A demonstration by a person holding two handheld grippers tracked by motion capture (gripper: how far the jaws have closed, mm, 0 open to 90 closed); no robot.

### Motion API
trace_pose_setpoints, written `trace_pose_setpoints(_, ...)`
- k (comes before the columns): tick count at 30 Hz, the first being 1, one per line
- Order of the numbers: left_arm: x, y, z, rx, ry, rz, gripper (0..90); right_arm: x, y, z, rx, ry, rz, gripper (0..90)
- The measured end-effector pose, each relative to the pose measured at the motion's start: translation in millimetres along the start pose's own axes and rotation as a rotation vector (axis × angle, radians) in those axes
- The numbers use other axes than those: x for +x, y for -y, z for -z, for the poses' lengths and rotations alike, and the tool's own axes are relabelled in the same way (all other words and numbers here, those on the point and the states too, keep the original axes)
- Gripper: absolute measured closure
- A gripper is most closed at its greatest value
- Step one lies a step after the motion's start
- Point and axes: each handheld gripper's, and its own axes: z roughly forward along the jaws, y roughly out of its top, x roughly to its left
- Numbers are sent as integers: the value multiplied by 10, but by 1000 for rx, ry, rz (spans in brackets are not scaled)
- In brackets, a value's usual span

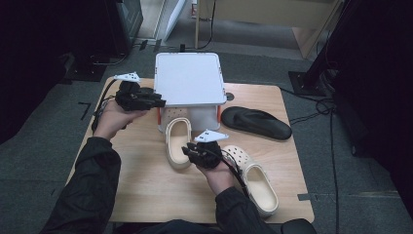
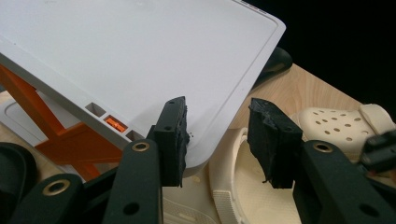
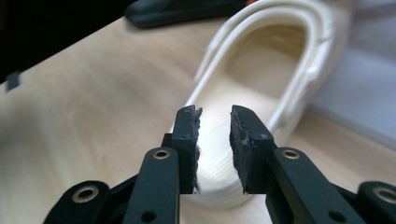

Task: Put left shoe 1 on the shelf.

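A white box lid [image 1: 189,78] stands raised on orange struts [image 2: 60,140] over its base at the table's far middle. My left gripper [image 1: 158,103] is at the lid's left side. In the left gripper view its jaws [image 2: 224,140] stand open around the lid's [image 2: 130,51] near corner; one pad meets the edge and the other is clear of it. A cream clog [image 1: 177,141] lies with its toe under the lid. My right gripper [image 1: 186,150] hovers at this clog's [image 3: 261,70] heel, open by a narrow gap [image 3: 215,144] with nothing between the pads.
A second cream clog [image 1: 258,183] lies at the near right, close to my right forearm. A black flip-flop [image 1: 258,123] rests at the far right of the wooden table [image 1: 141,170]. Dark floor and cables surround the table.
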Motion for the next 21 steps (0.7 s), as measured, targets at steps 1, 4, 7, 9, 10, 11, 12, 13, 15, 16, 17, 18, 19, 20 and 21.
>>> trace_pose_setpoints(1,-1,-1,-1,1,-1,-5,583,22,28,4,1,-14,14,730)
trace_pose_setpoints(4,-6,0,-1,2,-5,-9,599,82,87,17,14,-30,44,769)
trace_pose_setpoints(7,-12,0,2,4,-10,-12,604,120,124,20,28,-48,42,780)
trace_pose_setpoints(9,-14,-1,1,4,-12,-13,606,148,166,27,35,-60,41,782)
trace_pose_setpoints(10,-12,0,1,4,-10,-11,606,160,190,31,42,-65,44,782)
trace_pose_setpoints(11,-10,0,1,3,-8,-10,608,173,217,33,46,-72,47,781)
trace_pose_setpoints(12,-9,0,2,3,-9,-10,608,187,245,35,53,-79,51,776)
trace_pose_setpoints(13,-11,1,1,2,-8,-9,608,198,273,36,59,-93,55,761)
trace_pose_setpoints(15,-12,2,1,2,-10,-12,608,216,336,32,67,-116,65,757)
trace_pose_setpoints(16,-13,2,0,2,-10,-11,608,228,372,25,79,-107,75,758)
trace_pose_setpoints(17,-15,2,-1,2,-11,-13,608,232,404,8,91,-108,80,760)
trace_pose_setpoints(18,-16,1,0,4,-13,-15,608,231,431,-12,100,-109,75,761)
trace_pose_setpoints(19,-18,0,1,6,-15,-16,608,227,453,-37,103,-112,74,762)
trace_pose_setpoints(20,-19,0,1,6,-15,-16,608,225,473,-58,109,-106,80,762)
trace_pose_setpoints(21,-19,1,1,6,-16,-16,609,219,487,-84,115,-98,89,763)
